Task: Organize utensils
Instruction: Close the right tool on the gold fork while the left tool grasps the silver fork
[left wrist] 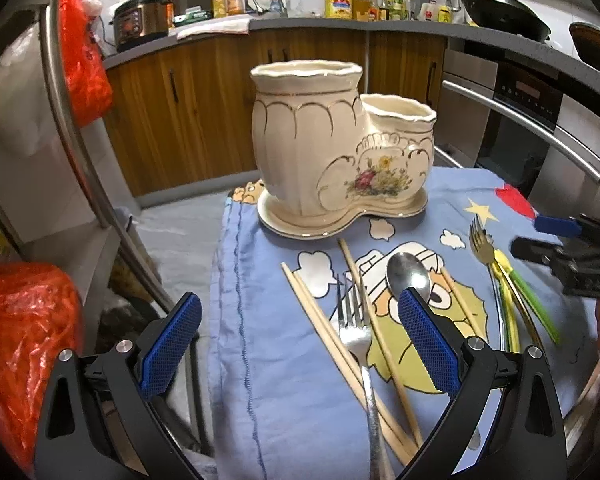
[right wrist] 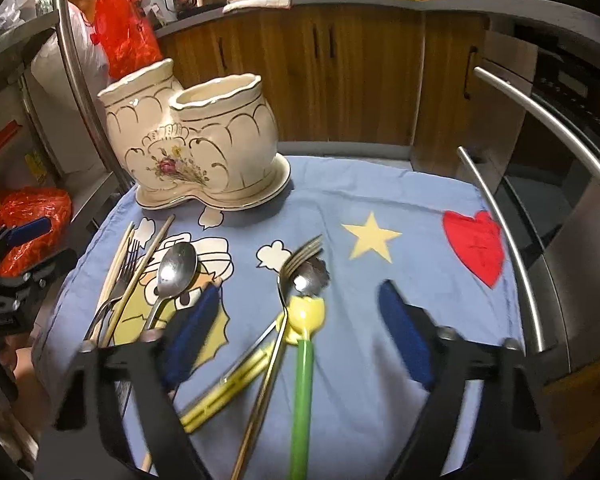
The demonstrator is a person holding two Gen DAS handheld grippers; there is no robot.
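Note:
A cream ceramic two-cup utensil holder (left wrist: 332, 152) (right wrist: 196, 140) stands on a blue cartoon cloth (left wrist: 284, 380) (right wrist: 400, 280). In front of it lie wooden chopsticks (left wrist: 324, 328) (right wrist: 116, 264), a silver fork (left wrist: 356, 336) (right wrist: 126, 264) and a silver spoon (left wrist: 408, 274) (right wrist: 176, 270). Further right lie a gold fork (left wrist: 480, 240) (right wrist: 300, 256) and yellow and green handled utensils (left wrist: 516, 296) (right wrist: 304, 360). My left gripper (left wrist: 300, 312) is open above the silver fork and chopsticks. My right gripper (right wrist: 300, 304) is open above the gold fork and green-handled utensil, and it shows at the right edge of the left wrist view (left wrist: 572, 240).
Curved steel rails (left wrist: 72, 120) (right wrist: 540, 152) flank the table. Red plastic bags (left wrist: 24, 340) (right wrist: 32, 212) sit at the left. Wooden cabinets (left wrist: 204, 92) and a cluttered counter are behind; an oven (left wrist: 532, 120) is at the right.

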